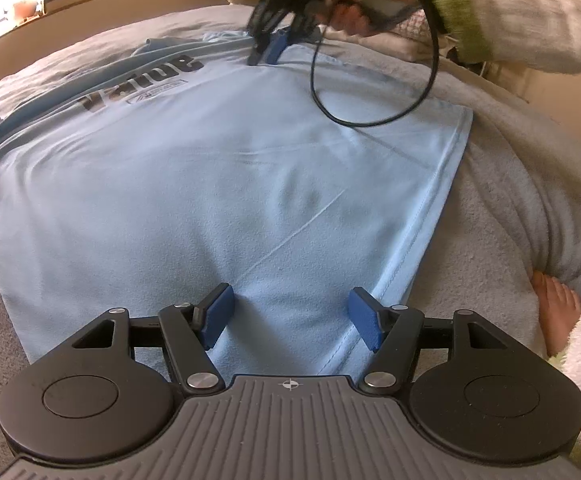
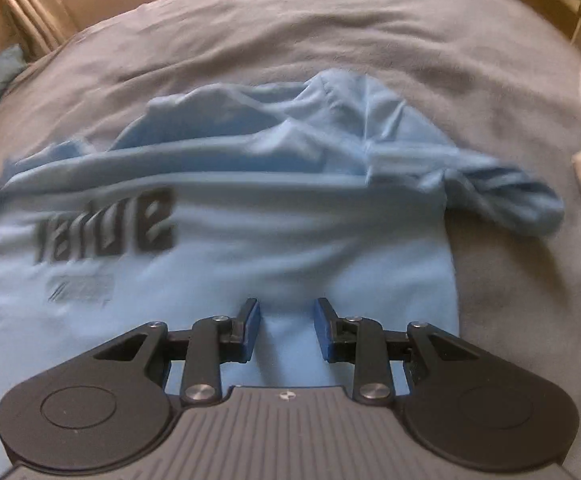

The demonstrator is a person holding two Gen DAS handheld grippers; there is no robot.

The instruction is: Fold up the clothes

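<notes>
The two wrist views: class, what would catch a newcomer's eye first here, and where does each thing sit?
A light blue T-shirt with dark lettering lies spread across the grey blanket and fills both views. The left gripper is open over the shirt's near hem, while the right gripper, in a person's hand, reaches down at the far end near the shoulder. A black cable loops from that hand over the shirt.

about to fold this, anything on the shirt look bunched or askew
Yes. The light blue t-shirt is smooth across its body, but one sleeve is crumpled and twisted on the grey blanket, and the fabric above the printed lettering is rucked into ridges.
</notes>
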